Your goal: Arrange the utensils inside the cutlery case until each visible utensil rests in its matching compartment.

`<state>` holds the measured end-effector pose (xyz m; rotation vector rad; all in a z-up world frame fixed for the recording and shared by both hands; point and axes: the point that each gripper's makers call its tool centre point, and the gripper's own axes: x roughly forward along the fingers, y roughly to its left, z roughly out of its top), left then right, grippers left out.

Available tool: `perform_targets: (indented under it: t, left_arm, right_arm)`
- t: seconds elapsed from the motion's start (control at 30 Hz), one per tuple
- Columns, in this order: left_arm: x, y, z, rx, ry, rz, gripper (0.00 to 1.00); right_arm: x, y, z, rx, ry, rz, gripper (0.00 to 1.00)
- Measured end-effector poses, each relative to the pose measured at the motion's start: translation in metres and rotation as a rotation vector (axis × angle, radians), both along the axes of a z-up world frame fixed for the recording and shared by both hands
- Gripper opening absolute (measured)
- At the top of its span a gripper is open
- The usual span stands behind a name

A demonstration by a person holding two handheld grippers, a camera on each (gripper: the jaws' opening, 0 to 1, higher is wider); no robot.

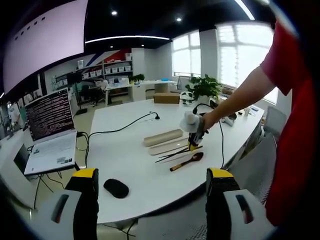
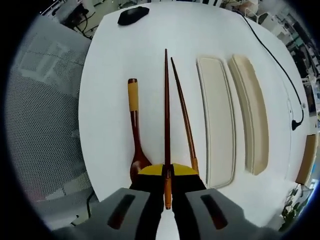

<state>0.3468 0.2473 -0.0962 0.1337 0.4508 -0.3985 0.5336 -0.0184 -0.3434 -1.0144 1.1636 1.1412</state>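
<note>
On the white table lie a wooden spoon [image 2: 133, 125] with a yellow-banded handle, two dark chopsticks and a beige cutlery case in two parts: a flat tray [image 2: 216, 120] and a rounded lid [image 2: 251, 112]. My right gripper [image 2: 167, 172] is shut on the near end of one chopstick [image 2: 166, 110], which points straight away from it. The second chopstick [image 2: 184, 111] lies beside it, slightly angled. In the left gripper view my left gripper [image 1: 152, 177] is open and held back from the table, far from the spoon [image 1: 187, 161], the chopsticks [image 1: 175, 154] and the case [image 1: 164, 137].
A black mouse [image 1: 116, 188] [image 2: 133, 15] lies near the table's edge. A laptop [image 1: 50, 130] stands at the left, and a black cable [image 1: 120, 127] crosses the table. A person in a red sleeve [image 1: 287, 100] stands at the right. A mesh chair [image 2: 45, 115] sits beside the table.
</note>
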Motion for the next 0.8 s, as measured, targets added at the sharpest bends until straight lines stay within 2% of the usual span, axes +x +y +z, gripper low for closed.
perform_targets:
  t: [0.43, 0.8]
  left_arm:
    - [0.0, -0.001, 0.003, 0.006, -0.01, -0.009, 0.91]
    - [0.0, -0.005, 0.002, 0.007, -0.008, -0.024, 0.91]
  right_arm:
    - [-0.001, 0.002, 0.026, 0.014, -0.03, 0.02, 0.0]
    - [0.0, -0.002, 0.037, 0.018, -0.044, 0.025, 0.0]
